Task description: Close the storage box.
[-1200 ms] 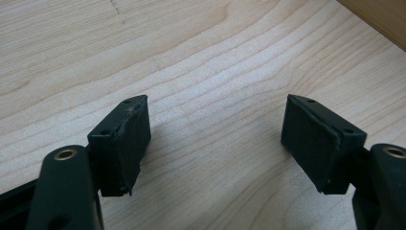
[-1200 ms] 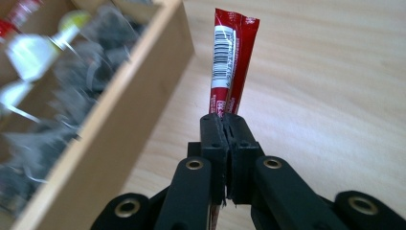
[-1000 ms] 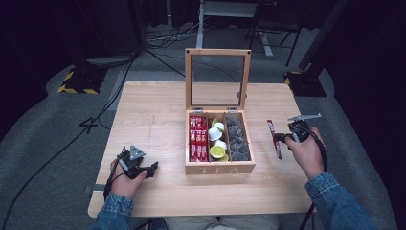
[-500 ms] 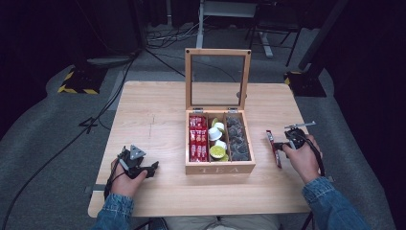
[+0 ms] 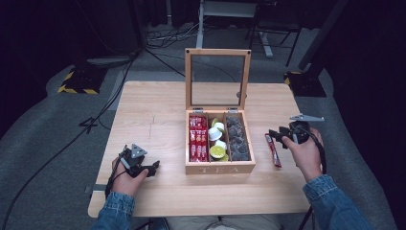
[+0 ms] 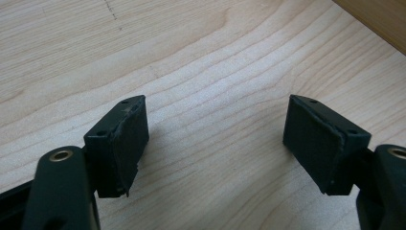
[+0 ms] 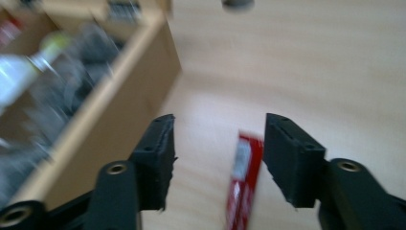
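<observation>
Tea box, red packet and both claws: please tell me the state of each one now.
Tea box: lid raised upright, three compartments filled.
Red packet: lying flat on the table, right of the box, released.
Right claw: jaws have just been opening, apart above the packet, pads not pressing it.
Left claw: open, nothing between its jaws, over bare wood.
</observation>
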A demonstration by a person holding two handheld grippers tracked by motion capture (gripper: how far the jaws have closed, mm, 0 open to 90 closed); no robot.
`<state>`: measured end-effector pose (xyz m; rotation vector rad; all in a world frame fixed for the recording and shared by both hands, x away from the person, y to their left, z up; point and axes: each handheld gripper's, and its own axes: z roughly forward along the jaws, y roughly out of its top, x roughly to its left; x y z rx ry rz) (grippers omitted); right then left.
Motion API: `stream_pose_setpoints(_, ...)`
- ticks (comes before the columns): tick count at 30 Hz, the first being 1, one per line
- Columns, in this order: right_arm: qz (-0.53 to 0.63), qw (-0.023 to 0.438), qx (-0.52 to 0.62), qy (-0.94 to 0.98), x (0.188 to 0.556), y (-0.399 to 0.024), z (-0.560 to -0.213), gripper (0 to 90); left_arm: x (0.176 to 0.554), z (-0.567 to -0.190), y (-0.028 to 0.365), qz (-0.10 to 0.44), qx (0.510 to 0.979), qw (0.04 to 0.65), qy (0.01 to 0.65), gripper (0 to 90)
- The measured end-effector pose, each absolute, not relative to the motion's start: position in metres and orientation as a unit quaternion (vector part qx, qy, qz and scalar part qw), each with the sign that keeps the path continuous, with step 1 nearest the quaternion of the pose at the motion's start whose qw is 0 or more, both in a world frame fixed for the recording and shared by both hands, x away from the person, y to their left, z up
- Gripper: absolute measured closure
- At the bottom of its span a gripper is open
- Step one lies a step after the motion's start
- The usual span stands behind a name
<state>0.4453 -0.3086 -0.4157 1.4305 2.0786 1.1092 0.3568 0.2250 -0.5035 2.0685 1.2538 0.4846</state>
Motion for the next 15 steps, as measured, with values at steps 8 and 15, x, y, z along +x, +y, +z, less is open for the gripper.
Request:
stream_pose_setpoints(8, 0.457, 0.203, 0.461, 0.733, 0.459, -0.289, -0.373, 41.5, 0.357, -0.504, 0.225, 0.185, 0.791, 0.333, 0.479, 24.0)
stream_pose_setpoints(15, 0.472, 0.216, 0.437, 0.734, 0.479, -0.271, -0.345, 44.4, 0.359, -0.504, 0.226, 0.183, 0.791, 0.333, 0.479, 23.7)
